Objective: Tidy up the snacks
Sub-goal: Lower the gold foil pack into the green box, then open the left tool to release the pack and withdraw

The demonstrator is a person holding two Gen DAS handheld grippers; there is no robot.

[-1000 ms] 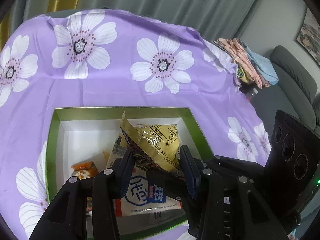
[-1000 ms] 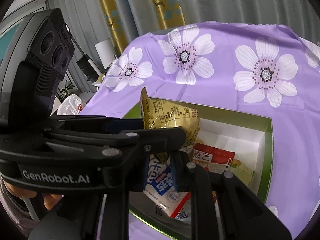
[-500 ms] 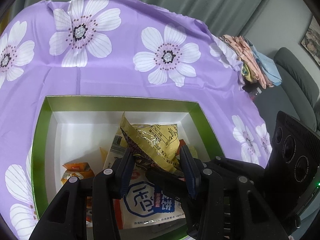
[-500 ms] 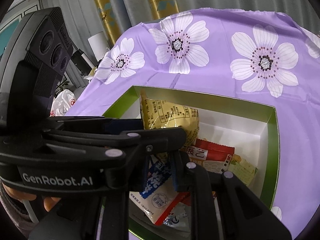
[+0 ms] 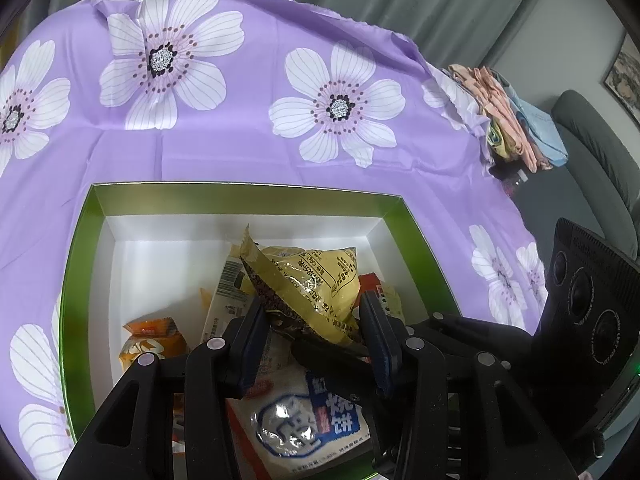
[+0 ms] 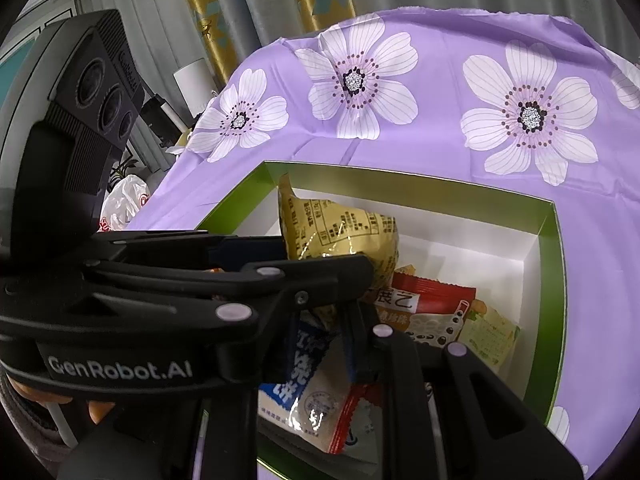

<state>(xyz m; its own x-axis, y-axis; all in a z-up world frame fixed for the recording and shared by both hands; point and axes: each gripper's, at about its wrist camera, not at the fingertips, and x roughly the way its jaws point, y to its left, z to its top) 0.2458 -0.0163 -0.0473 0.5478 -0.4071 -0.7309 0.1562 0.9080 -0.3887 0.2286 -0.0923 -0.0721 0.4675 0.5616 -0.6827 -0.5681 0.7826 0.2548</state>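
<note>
Both the left gripper (image 5: 312,320) and the right gripper (image 6: 340,292) pinch one yellow snack bag (image 5: 316,276) above the green box (image 5: 240,192) on the worktop (image 5: 240,152).

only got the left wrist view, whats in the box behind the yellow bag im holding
Observer: A red packet lies flat on the floor of the box, with a pale green packet beside it.
Operator: anything past the table on my left
Observer: A white plastic bag sits beyond the left edge of the tablecloth.
Operator: right gripper open?
Observer: No, the right gripper has its fingers shut, low beside the yellow bag.
</note>
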